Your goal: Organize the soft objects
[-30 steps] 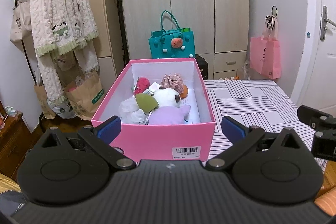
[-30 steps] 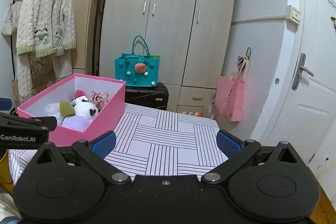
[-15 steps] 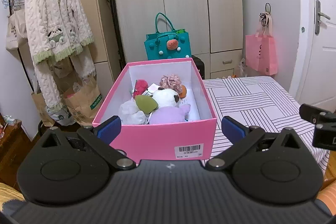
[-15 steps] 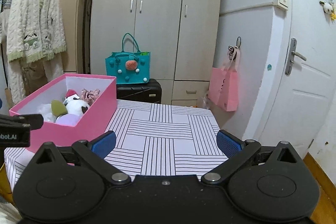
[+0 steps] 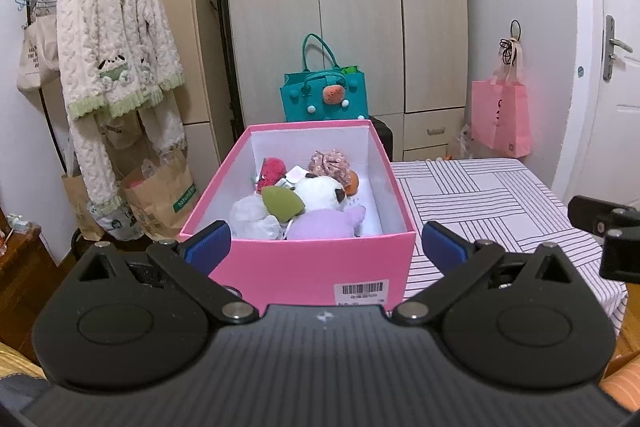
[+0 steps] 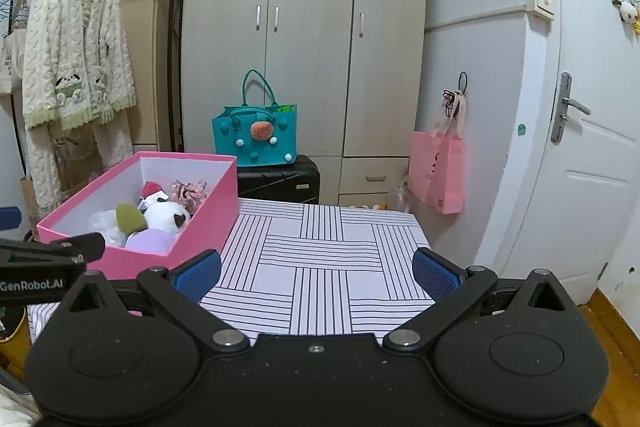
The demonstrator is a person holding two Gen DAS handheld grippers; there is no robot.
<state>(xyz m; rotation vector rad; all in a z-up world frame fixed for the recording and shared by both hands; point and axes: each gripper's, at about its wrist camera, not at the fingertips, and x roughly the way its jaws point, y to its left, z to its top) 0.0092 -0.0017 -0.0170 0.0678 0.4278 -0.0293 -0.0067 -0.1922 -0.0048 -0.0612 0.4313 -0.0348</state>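
Plainly, left tool (image 5: 324,241) and right tool (image 6: 316,269) gape wide, empty, short of the pink box (image 5: 296,267).

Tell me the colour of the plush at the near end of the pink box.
Pale purple plush, seen best in the left wrist view.

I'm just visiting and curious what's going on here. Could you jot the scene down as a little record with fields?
Container: pink box, open, on the striped tablecloth
Contents: purple plush, white plush, green piece, red toy, floral scrunchie
Left gripper: open, empty, near the box's front
Right gripper: open, empty, over bare cloth
Background: teal bag, pink bag
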